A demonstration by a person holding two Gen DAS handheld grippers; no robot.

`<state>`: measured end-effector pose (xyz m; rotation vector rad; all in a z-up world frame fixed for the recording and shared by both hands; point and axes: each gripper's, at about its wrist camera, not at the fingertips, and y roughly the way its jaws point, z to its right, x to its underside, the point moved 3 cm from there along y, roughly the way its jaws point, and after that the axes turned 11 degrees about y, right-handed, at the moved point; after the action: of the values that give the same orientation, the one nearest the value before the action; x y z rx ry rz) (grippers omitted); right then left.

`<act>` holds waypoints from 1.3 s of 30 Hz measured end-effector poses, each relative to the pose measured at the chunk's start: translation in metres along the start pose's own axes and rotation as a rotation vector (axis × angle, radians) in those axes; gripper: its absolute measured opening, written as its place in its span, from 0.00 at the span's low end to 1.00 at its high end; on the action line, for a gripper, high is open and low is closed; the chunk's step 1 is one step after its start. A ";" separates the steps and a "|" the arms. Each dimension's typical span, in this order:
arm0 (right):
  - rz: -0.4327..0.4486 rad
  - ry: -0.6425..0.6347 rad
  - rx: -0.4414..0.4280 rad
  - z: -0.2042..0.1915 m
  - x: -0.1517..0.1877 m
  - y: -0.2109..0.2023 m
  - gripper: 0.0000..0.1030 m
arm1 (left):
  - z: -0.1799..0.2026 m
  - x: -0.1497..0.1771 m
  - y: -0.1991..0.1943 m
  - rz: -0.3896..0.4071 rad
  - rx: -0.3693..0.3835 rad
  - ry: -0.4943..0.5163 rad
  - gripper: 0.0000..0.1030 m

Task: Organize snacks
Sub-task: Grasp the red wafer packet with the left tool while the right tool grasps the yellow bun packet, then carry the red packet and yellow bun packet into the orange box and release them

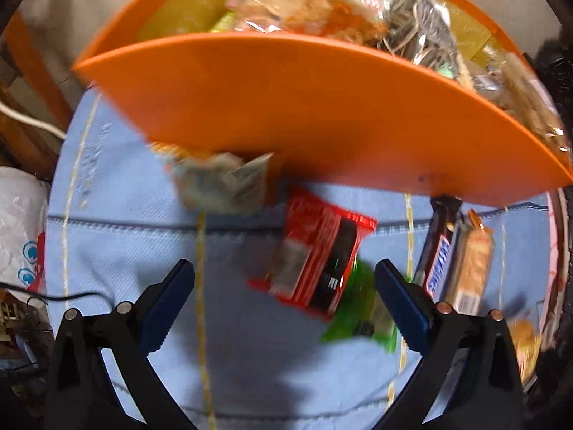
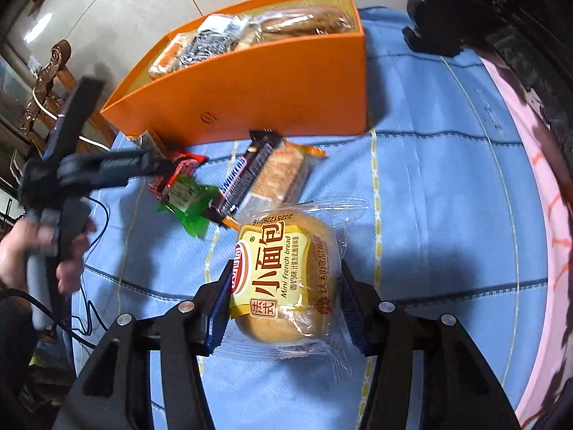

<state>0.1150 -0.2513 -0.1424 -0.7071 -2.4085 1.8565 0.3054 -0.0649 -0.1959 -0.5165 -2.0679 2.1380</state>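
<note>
The orange box [image 2: 250, 93], packed with wrapped snacks, sits toward the far edge of the blue-clothed surface [image 2: 447, 197]. Right tongs [image 2: 286, 304] clamp the bread packet [image 2: 283, 279]. Left tongs [image 1: 284, 286] gape empty over the red packet [image 1: 315, 254].

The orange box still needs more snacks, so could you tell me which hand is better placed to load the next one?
Right, probably: its tongs already straddle the mini French bread, with the orange box ahead. The left tongs are open and empty above the red packet.
</note>
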 end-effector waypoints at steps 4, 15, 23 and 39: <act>0.000 0.005 -0.008 0.001 -0.003 0.000 0.53 | 0.000 -0.010 0.027 -0.068 -0.028 0.008 0.96; -0.003 -0.049 -0.027 -0.019 -0.012 0.001 0.53 | -0.036 0.010 0.003 0.041 0.007 -0.002 0.43; 0.022 -0.074 -0.038 -0.033 -0.012 -0.012 0.53 | -0.053 0.076 -0.041 0.074 0.051 -0.037 0.43; 0.179 -0.117 -0.087 -0.055 -0.057 -0.061 0.53 | -0.013 0.036 -0.140 0.273 0.096 0.079 0.44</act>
<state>0.1617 -0.2331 -0.0555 -0.8707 -2.5904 1.9166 0.2559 -0.0328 -0.0638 -0.9007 -1.9373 2.3038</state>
